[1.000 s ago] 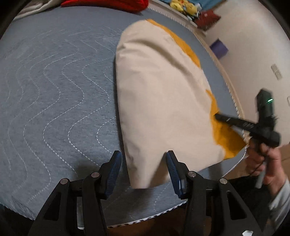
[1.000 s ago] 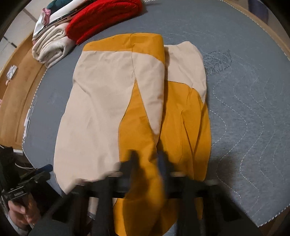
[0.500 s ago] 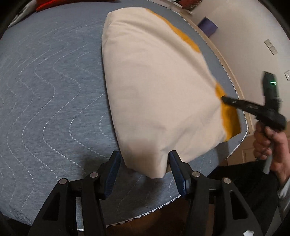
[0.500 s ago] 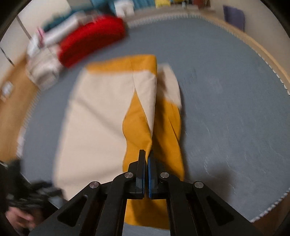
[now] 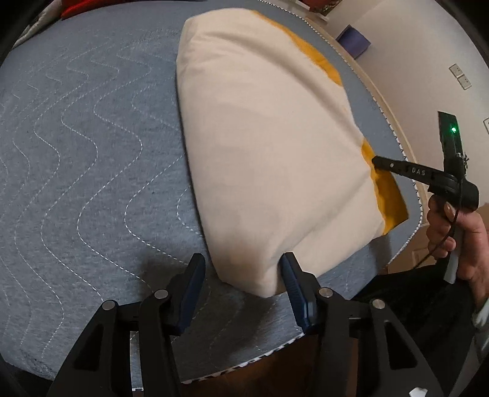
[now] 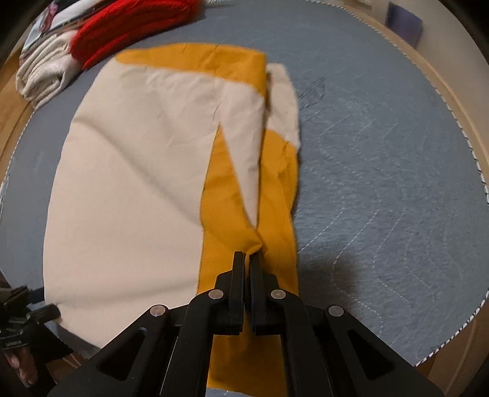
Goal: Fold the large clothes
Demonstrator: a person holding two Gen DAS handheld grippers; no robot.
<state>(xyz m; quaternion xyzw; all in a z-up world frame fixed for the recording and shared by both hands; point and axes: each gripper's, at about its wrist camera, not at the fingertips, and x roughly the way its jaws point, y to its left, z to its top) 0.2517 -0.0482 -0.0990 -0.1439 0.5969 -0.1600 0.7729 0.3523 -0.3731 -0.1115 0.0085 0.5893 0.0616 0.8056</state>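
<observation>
Garment (image 6: 131, 171): cream and mustard-yellow, lying mostly flat on the grey quilted mattress (image 5: 76, 158), partly folded lengthwise. One yellow strip runs along its right side in the right wrist view.

Right hand-held gripper (image 6: 248, 259): jaws pressed together, pinching a small tuck of the yellow fabric near the garment's near end, where the cream panel tapers to a point. Cloth is drawn into a little peak at the tips.

Left hand-held gripper (image 5: 241, 265): jaws spread wide, straddling the garment's near cream corner. The right blue pad (image 5: 290, 274) touches the cloth edge; the left pad sits apart from it, over bare mattress. Not gripping anything.

Left wrist view also shows the right hand-held gripper from the side, tip on the yellow edge, with the person's right hand (image 5: 455, 232) on its handle and a green LED lit.

Far-left corner of the mattress: red knit (image 6: 128, 27) on a stack of folded light-coloured clothes (image 6: 42, 73), well apart from the garment's working end.
</observation>
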